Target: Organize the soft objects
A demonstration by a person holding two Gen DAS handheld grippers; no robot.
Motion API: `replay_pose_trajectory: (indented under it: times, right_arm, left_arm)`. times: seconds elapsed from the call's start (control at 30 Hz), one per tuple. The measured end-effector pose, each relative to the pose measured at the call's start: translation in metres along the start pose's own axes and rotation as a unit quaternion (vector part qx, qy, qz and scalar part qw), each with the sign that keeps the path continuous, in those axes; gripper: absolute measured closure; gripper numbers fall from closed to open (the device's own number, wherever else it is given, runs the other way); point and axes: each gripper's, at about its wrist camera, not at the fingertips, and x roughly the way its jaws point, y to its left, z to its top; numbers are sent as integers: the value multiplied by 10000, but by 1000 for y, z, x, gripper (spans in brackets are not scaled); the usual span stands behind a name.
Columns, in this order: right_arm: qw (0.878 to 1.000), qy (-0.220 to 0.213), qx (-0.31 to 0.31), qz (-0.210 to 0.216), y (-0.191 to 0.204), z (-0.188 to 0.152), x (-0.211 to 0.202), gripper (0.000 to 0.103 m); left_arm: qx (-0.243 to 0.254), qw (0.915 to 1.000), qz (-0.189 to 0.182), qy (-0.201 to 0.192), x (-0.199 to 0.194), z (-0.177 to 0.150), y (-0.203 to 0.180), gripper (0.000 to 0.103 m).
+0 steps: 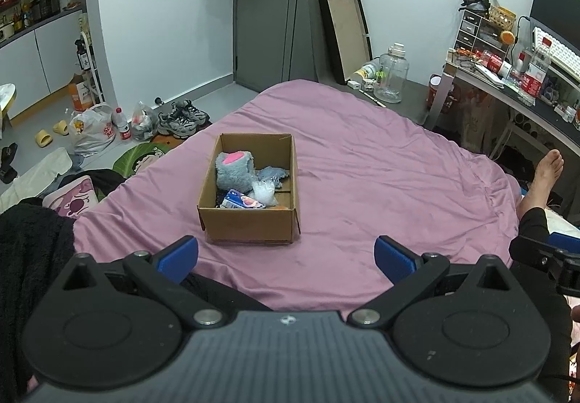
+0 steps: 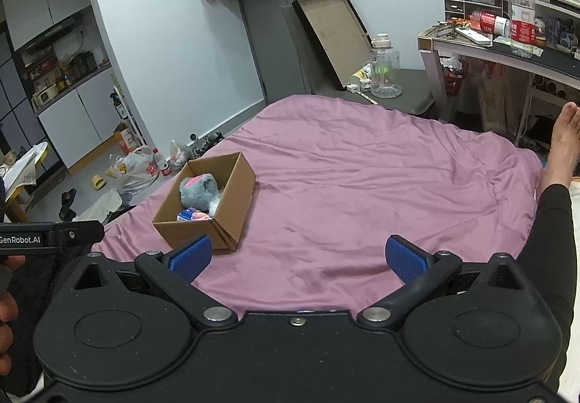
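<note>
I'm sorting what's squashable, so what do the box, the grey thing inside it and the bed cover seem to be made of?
Box: brown corrugated cardboard, matte, with folded flaps. Grey toy: fluffy plush with a pink patch, apparently soft fabric. Bed cover: thin woven cloth, probably cotton, mauve, matte and creased. Both grippers, left and right, are open and empty.

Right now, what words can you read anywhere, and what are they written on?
"GenRobot.AI": white letters on the black bar of the left gripper, at the left edge of the right wrist view.
Red print on the white plastic bag on the floor: too blurred to read.
Labels on the bottles on the desk: too small to read.
</note>
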Motion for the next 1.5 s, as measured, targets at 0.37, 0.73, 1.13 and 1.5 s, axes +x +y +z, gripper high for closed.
replay_pose_trajectory:
  times: [0.37, 0.73, 1.13, 1.5]
  right_arm:
    - [10000, -21, -49, -22, 1, 0, -2, 0]
    - [10000, -24, -55, -27, 2, -1, -2, 0]
    - [10000, -27, -48, -50, 1, -1, -2, 0]
    - [10000, -28, -54, -39, 0, 0, -2, 0]
  left_arm:
    - [68, 10000, -15, 5, 1, -2, -1, 0]
    - [90, 10000, 1, -14, -1, -1, -1, 0]
    - [96, 9999, -6, -34, -3, 2, 0, 0]
    - [115, 9999, -10, -27, -3, 1, -2, 0]
